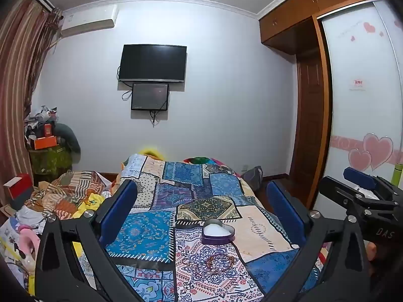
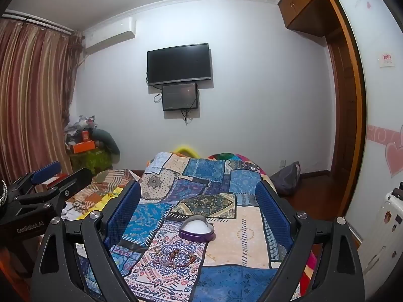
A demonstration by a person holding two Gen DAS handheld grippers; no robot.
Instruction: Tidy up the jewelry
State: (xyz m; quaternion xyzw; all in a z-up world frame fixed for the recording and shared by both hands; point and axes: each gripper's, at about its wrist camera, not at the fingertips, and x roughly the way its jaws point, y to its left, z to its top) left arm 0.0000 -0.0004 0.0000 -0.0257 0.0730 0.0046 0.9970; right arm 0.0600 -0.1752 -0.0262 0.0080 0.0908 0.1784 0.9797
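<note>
Jewelry (image 1: 216, 264) lies loose on the bed (image 1: 254, 229) just before the heart box (image 1: 217, 231), nothing sorted yet, while left tongs (image 1: 201, 216) and right tongs (image 2: 199, 214) hover spread, empty.

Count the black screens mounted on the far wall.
2: a large TV high on the wall, and a smaller screen directly beneath it, touching its lower edge. Nothing hides that wall.
</note>
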